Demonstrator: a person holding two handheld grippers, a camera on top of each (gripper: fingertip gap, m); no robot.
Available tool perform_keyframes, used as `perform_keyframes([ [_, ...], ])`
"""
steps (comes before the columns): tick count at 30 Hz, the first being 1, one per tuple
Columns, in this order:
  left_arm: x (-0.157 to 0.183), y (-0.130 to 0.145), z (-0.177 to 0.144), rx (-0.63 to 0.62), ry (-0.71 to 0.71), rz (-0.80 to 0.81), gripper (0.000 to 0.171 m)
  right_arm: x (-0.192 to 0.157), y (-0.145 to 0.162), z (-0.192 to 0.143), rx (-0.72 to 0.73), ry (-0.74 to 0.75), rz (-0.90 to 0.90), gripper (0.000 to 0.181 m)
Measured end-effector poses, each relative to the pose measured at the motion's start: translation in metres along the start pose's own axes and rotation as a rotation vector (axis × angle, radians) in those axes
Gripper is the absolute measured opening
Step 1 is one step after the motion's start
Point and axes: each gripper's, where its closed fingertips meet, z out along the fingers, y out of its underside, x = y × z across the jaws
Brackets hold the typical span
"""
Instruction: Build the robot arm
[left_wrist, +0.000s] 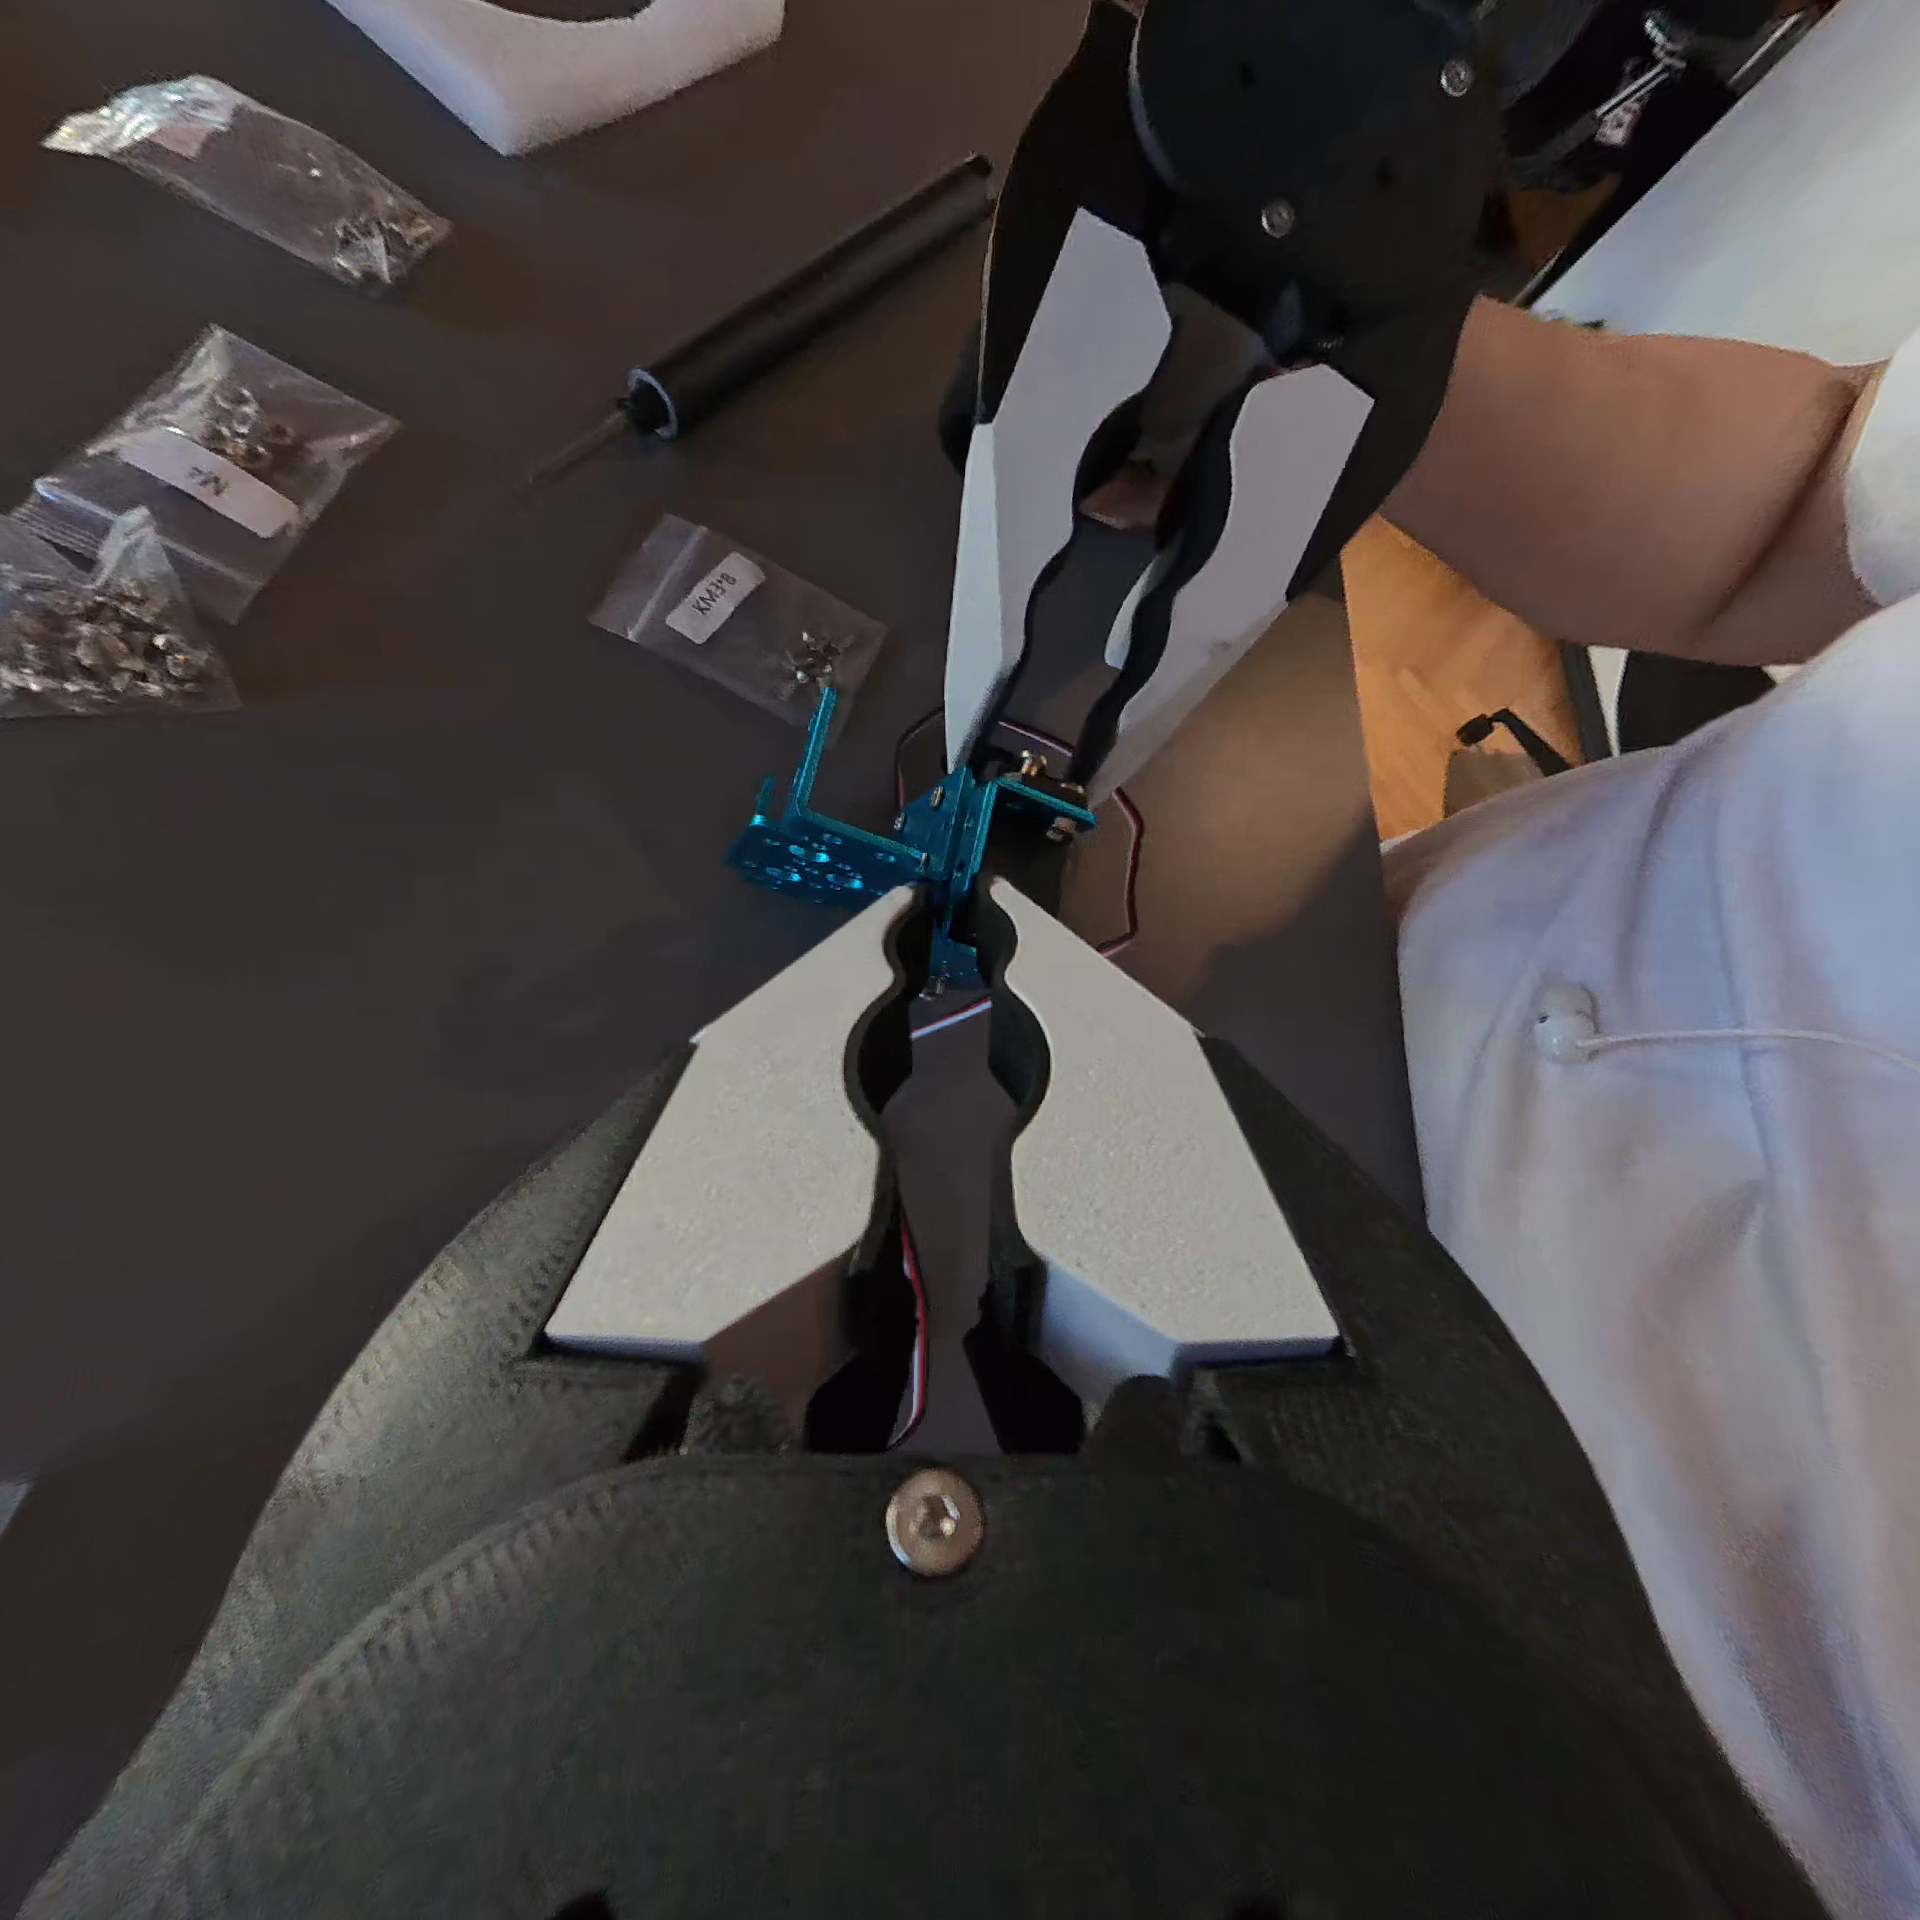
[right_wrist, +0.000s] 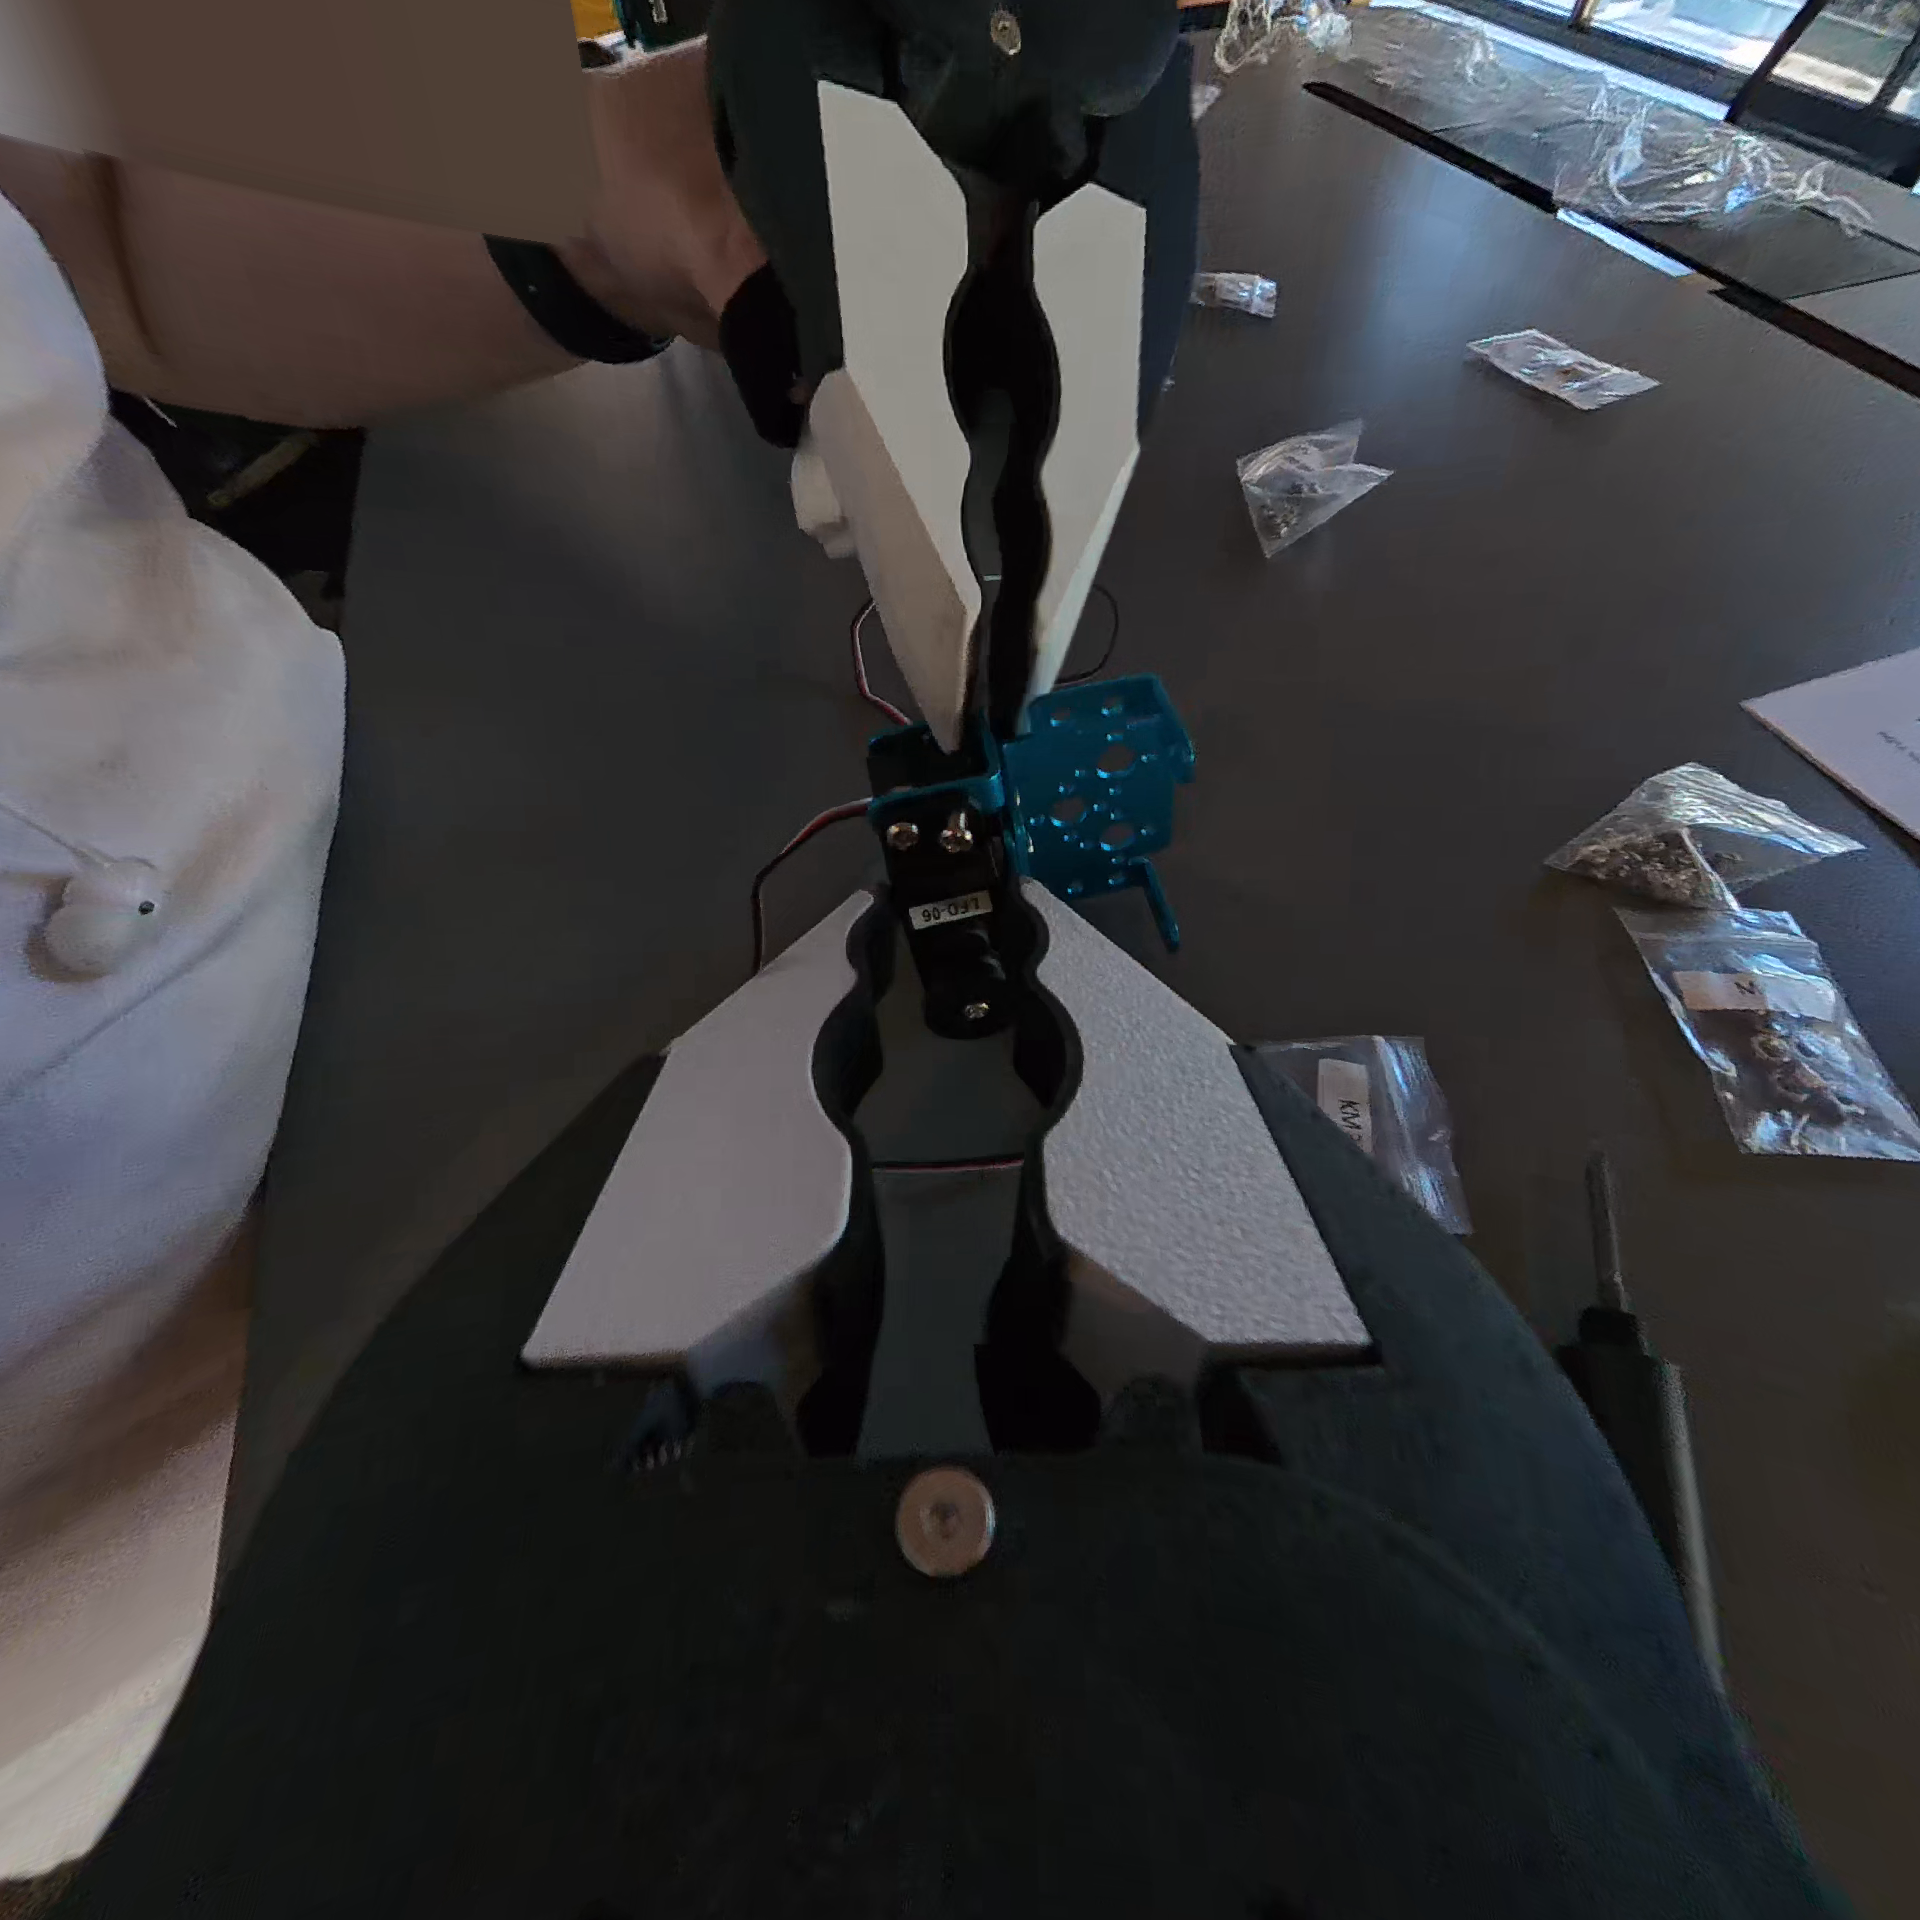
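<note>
A blue perforated metal bracket (left_wrist: 821, 862) with a black servo (right_wrist: 951, 935) screwed into it is held just above the dark table (left_wrist: 416, 935). My left gripper (left_wrist: 951, 899) is shut on the bracket's upright plate. It enters the right wrist view from the top (right_wrist: 987, 727). My right gripper (right_wrist: 951, 904) is shut on the servo body, which carries a small white label. It enters the left wrist view from the top (left_wrist: 1023, 764). The two grippers face each other, tips nearly touching. The bracket (right_wrist: 1101, 790) sticks out to the right. Thin red, white and black wires (left_wrist: 1132, 831) trail from the servo.
Several clear bags of screws (left_wrist: 208, 447) (right_wrist: 1766, 1039) lie on the table. A black tube-handled tool (left_wrist: 810, 291) and white foam (left_wrist: 561, 62) lie beyond. A sheet of paper (right_wrist: 1849, 727) and plastic wrap (right_wrist: 1662, 135) lie farther off. A person in white (left_wrist: 1662, 1143) stands at the table's edge. Both grippers' tips are close together, under 4 cm apart.
</note>
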Motion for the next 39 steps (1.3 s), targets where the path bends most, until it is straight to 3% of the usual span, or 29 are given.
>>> perform_keyframes([
  [7,0.004,-0.001,0.002,0.055,-0.015,-0.048,0.004,0.001,-0.004,-0.009,0.052,-0.08,0.057,0.02],
  [10,0.003,-0.001,0.002,0.056,-0.065,-0.06,0.004,0.006,-0.001,-0.01,0.033,-0.043,0.062,0.02],
  [13,0.001,-0.001,0.002,0.049,-0.125,-0.065,0.004,0.012,0.003,-0.014,0.009,0.021,0.108,0.017],
  [16,0.001,-0.003,0.003,0.055,-0.163,-0.09,0.004,0.015,-0.004,-0.025,0.035,0.124,0.22,0.035],
  [20,0.001,-0.004,0.004,0.051,-0.199,-0.103,0.003,0.017,-0.023,-0.039,0.079,0.432,0.31,0.034],
  [23,0.002,-0.004,0.005,0.039,-0.221,-0.104,0.003,0.009,-0.032,-0.03,0.074,0.543,0.32,0.034],
  [26,0.002,-0.004,0.005,0.031,-0.246,-0.092,0.003,0.015,-0.022,-0.024,-0.019,0.67,0.3,0.029],
  [33,0.007,-0.005,0.008,0.026,-0.271,-0.069,0.002,0.015,-0.008,-0.015,-0.078,0.703,0.37,0.015],
  [39,0.008,-0.006,0.009,0.019,-0.274,-0.055,0.002,0.015,-0.009,-0.017,-0.119,0.711,0.275,0.015],
])
